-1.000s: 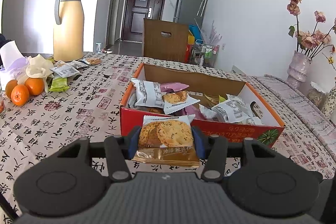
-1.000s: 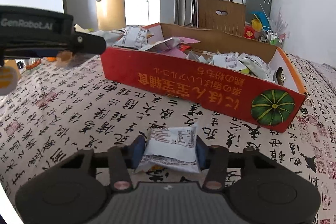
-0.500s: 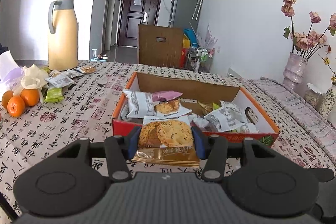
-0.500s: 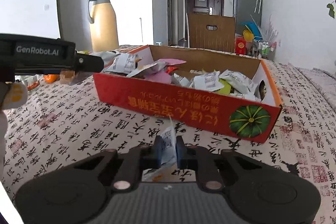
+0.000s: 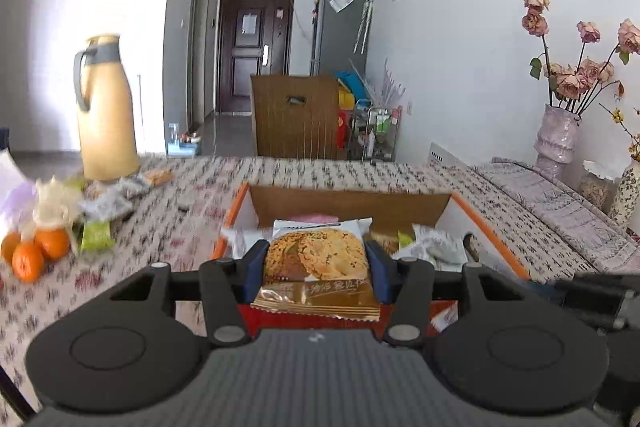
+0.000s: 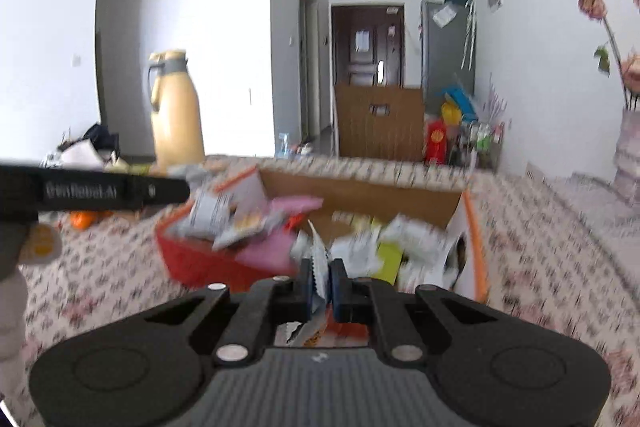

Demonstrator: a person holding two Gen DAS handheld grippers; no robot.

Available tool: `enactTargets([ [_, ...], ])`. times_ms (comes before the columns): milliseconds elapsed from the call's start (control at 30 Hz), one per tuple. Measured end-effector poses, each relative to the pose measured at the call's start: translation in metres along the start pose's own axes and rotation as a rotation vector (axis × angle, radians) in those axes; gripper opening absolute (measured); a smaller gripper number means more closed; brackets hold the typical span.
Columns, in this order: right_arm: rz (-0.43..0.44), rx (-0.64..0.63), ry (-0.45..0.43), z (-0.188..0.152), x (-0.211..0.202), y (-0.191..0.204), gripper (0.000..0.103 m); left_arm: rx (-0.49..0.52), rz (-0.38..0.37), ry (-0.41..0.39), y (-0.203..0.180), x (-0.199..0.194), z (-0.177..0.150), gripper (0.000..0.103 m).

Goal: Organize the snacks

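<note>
At the far left of the table [image 5: 48, 307], oranges [image 5: 34, 251] and loose packets are seen beside a tall yellow jug [image 5: 106, 111]; these lie well apart from the work. The left gripper [image 5: 316, 265] is clamped on a cookie packet [image 5: 316, 267], which is held flat between the fingers, at the near wall of the snack box [image 5: 492, 239]. Further right, the right gripper [image 6: 320, 285] is closed tight on a thin white packet [image 6: 319, 267], gripped edge-on and raised at the near edge of the same box, with the left tool seen crossing at the left of that view. The carrying step is judged to be in hand: both packets are lifted and not yet released. For the next move, each packet would need to be carried past the near wall, over the box interior, and the fingers opened. The box is already crowded with wrappers, so free room is limited, and the two tools are close enough that a clash is judged possible. A vase of dried roses [image 5: 560, 131] stands at the far right, clear of the path.
</note>
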State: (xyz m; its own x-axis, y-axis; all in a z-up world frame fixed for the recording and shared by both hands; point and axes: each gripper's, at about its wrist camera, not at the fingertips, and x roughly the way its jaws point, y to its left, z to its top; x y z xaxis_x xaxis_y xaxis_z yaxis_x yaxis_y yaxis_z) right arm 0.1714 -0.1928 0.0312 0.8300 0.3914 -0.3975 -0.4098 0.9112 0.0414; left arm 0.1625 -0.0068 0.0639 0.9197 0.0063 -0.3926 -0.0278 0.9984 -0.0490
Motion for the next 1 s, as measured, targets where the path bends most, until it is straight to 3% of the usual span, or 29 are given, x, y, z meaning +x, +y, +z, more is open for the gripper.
enactTargets([
  [267, -0.055, 0.036, -0.066, 0.051, 0.038, -0.022, 0.008, 0.037, 0.032, -0.015, -0.014, 0.039, 0.034, 0.053],
  [500, -0.105, 0.084, -0.028, 0.055, 0.089, -0.04, 0.009, 0.01, 0.066, 0.043, -0.008, 0.086, 0.037, 0.053],
  [567, -0.109, 0.1, -0.015, 0.052, 0.099, -0.044, 0.009, 0.002, 0.071, 0.056, -0.004, 0.095, 0.033, 0.061],
  [633, -0.115, 0.106, -0.001, 0.047, 0.105, -0.047, 0.013, -0.017, 0.074, 0.054, 0.002, 0.097, 0.03, 0.09],
  [667, -0.12, 0.108, 0.002, 0.045, 0.105, -0.049, 0.018, -0.024, 0.083, 0.043, 0.005, 0.095, 0.028, 0.097],
  [733, -0.12, 0.118, 0.01, 0.041, 0.106, -0.052, 0.053, -0.032, 0.082, 0.013, 0.009, 0.09, 0.026, 0.103],
  [767, -0.127, 0.122, 0.008, 0.039, 0.104, -0.053, 0.083, -0.036, 0.066, 0.01, 0.011, 0.087, 0.024, 0.103],
  [800, -0.14, 0.121, -0.006, 0.037, 0.101, -0.053, 0.103, -0.039, 0.048, 0.011, 0.013, 0.085, 0.024, 0.103],
  [1000, -0.136, 0.11, -0.04, 0.025, 0.07, -0.048, 0.103, -0.029, 0.031, -0.028, 0.017, 0.054, 0.013, 0.103],
])
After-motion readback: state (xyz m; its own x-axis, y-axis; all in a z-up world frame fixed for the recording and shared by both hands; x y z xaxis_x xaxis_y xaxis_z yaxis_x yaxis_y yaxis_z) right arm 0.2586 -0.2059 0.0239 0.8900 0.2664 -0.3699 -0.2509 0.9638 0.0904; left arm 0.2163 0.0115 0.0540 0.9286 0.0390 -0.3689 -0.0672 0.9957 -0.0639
